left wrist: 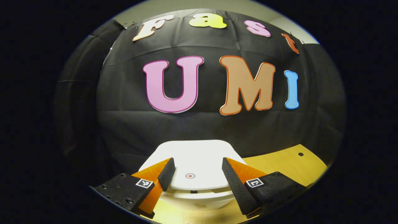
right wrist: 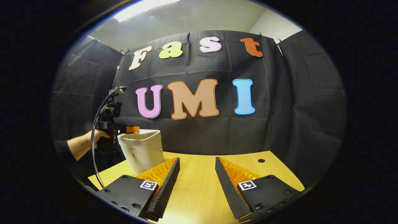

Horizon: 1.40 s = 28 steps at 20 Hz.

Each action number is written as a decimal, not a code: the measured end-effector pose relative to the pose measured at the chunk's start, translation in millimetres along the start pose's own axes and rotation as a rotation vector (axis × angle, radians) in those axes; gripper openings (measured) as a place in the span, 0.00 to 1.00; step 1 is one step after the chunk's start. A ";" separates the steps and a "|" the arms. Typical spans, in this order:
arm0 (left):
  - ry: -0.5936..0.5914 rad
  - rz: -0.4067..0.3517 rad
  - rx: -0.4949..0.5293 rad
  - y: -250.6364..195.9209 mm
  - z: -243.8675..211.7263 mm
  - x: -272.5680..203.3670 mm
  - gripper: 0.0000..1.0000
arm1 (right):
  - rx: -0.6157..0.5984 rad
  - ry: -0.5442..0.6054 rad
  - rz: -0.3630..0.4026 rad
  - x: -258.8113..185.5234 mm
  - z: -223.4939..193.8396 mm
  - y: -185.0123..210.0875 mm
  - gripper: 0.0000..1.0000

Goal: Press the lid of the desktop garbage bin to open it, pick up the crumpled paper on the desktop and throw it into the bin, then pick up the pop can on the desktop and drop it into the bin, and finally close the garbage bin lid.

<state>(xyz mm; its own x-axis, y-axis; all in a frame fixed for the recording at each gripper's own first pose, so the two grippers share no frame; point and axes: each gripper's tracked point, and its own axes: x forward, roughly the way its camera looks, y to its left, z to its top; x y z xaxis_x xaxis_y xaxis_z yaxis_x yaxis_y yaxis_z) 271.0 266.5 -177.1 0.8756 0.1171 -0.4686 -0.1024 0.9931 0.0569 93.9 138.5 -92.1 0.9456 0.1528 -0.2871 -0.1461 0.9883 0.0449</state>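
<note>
White plastic desktop garbage bin (right wrist: pixel 141 149) standing at the left of the pale wooden desk (right wrist: pixel 199 174), its lid (left wrist: pixel 192 163) closed, my left gripper (left wrist: pixel 196 174) poised just above it, fingers apart, my right gripper (right wrist: pixel 196 177) likewise spread over bare desktop, a hand (right wrist: pixel 101 137) holding the left one.

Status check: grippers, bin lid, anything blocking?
Left gripper open, poised over bin lid. Lid looks down. Right gripper open, empty, over bare table. Nothing blocking.

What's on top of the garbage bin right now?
The closed lid covers the garbage bin, with the left gripper open just above it. The lid hides the inside.
</note>
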 end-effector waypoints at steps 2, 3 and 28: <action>-0.067 0.023 0.024 -0.7 6.1 -6.5 0.98 | 0.007 0.005 0.006 1.0 -2.4 -1.0 0.82; -0.091 0.029 0.052 -1.9 7.6 -2.2 0.96 | 0.010 0.007 0.007 1.1 -3.9 -2.0 0.82; -0.400 -0.029 0.001 -54.6 84.2 -120.0 0.92 | 0.037 -0.111 -0.014 -31.3 49.9 -39.1 0.80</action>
<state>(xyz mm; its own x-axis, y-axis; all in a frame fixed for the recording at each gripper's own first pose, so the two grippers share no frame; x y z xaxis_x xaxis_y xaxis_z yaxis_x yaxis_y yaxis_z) 211.2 198.2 -49.8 0.9928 0.0786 -0.0901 -0.0743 0.9960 0.0497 84.4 95.1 -37.1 0.9742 0.1361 -0.1803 -0.1238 0.9893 0.0775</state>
